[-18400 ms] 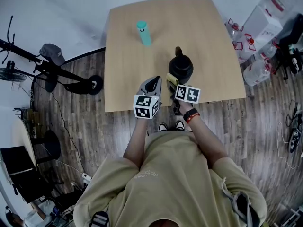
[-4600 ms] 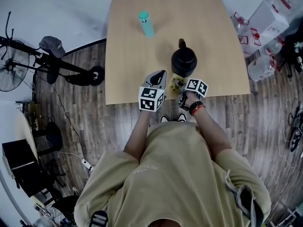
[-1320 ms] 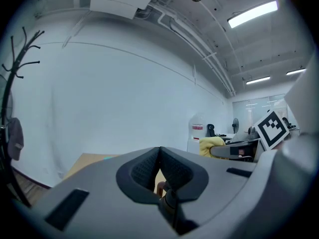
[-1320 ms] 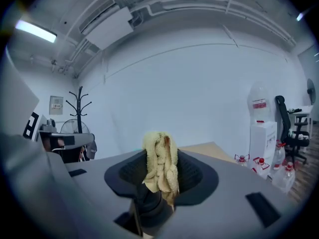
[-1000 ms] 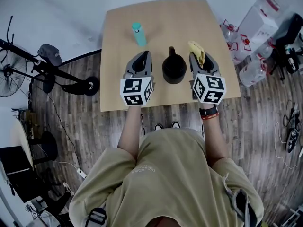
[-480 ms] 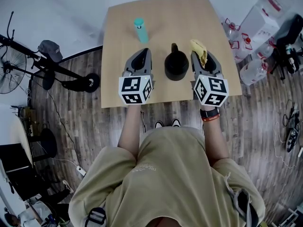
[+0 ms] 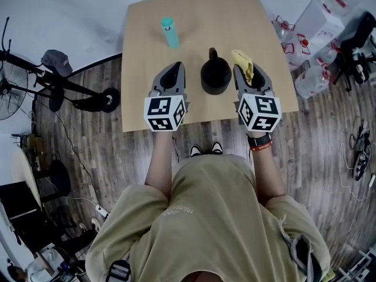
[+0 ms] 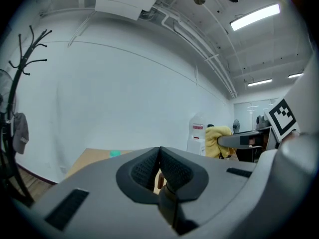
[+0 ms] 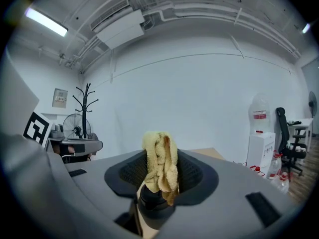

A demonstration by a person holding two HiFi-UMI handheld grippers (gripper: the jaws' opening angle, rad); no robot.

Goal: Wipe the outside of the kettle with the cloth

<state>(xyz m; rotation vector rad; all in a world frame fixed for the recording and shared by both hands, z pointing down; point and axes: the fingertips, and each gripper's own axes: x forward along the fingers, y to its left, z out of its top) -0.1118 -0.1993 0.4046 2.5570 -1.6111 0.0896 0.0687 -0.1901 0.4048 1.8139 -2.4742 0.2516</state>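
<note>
While both hands hang over the desk (image 7: 205, 10), I hold the left gripper (image 8: 159, 156) with its jaws pressed together on nothing, and the right gripper (image 9: 160, 176) with its jaws clamped on the yellow cloth (image 9: 160, 156), which stands bunched above them. Between the two sets of jaws sits the black kettle (image 7: 215, 77), upright on the desk, near each; I cannot tell whether either touches it. Ahead of the left jaws, well apart, stands a teal bottle (image 7: 170, 32).
</note>
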